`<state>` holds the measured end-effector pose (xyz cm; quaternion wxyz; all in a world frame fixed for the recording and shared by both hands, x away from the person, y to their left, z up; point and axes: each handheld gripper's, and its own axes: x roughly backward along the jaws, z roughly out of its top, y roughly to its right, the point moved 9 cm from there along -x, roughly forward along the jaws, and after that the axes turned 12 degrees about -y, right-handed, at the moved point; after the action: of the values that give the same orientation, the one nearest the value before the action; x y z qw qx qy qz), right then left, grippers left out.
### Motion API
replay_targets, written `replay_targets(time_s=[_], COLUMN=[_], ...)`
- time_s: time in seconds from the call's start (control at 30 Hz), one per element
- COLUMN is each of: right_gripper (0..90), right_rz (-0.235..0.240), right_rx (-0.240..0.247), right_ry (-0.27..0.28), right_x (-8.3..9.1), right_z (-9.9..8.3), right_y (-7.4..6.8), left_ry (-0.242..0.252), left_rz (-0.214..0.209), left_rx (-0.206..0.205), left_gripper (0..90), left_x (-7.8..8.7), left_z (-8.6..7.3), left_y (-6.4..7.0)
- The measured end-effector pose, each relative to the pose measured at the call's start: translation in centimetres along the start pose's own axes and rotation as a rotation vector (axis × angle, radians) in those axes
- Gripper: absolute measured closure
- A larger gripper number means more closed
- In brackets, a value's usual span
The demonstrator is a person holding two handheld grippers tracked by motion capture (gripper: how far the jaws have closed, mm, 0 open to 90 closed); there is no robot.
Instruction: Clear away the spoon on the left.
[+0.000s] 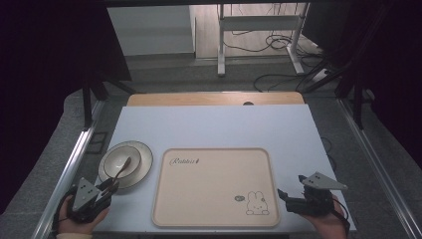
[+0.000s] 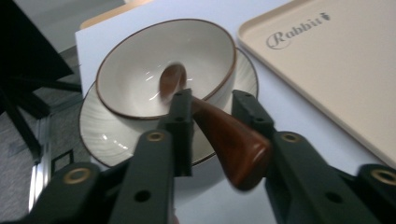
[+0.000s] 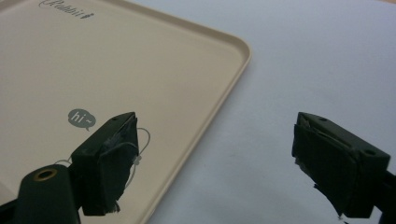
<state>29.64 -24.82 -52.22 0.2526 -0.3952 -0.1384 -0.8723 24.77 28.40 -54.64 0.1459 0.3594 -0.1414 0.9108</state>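
Left gripper view: left tool (image 2: 212, 109) straddles spoon (image 2: 224, 135) unclenched in bowl (image 2: 135, 74); right tool (image 3: 215, 154) gapes beside tray (image 3: 140, 70).

spoon (image 2: 219, 130) in bowl (image 2: 140, 60) (on plate (image 2: 105, 135)), tray (image 1: 214, 186) right

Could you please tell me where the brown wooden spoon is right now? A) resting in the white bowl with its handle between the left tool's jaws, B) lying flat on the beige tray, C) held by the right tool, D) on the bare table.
A: the left gripper view shows the brown wooden spoon resting in the brown-rimmed white bowl, its handle between the jaws of the left tool.
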Motion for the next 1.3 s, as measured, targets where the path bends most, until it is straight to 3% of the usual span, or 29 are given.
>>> replay_targets(time_s=[0.3, 0.83, 1.03, 1.3], right_gripper=[14.8, 15.1, 15.1, 15.1], right_rz=[0.0, 0.003, 0.005, 0.006], right_rx=[0.004, 0.011, 0.01, 0.011], right_ry=[0.002, 0.004, 0.001, 0.002], right_x=[0.0, 0.0, -0.1, -0.1], right_z=[0.0, 0.1, 0.1, 0.1], right_y=[-0.1, -0.3, -0.3, -0.4], left_ry=[0.002, 0.039, 0.076, 0.111], left_rz=[0.038, 0.032, 0.031, 0.026], left_rx=[0.044, 0.072, 0.095, 0.084], left_gripper=[84.4, 84.9, 84.9, 84.9], left_x=[0.2, 0.8, 1.6, 2.4], left_z=[-0.1, 0.4, 1.2, 2.5], left_y=[-0.7, -0.9, -1.2, -1.0])
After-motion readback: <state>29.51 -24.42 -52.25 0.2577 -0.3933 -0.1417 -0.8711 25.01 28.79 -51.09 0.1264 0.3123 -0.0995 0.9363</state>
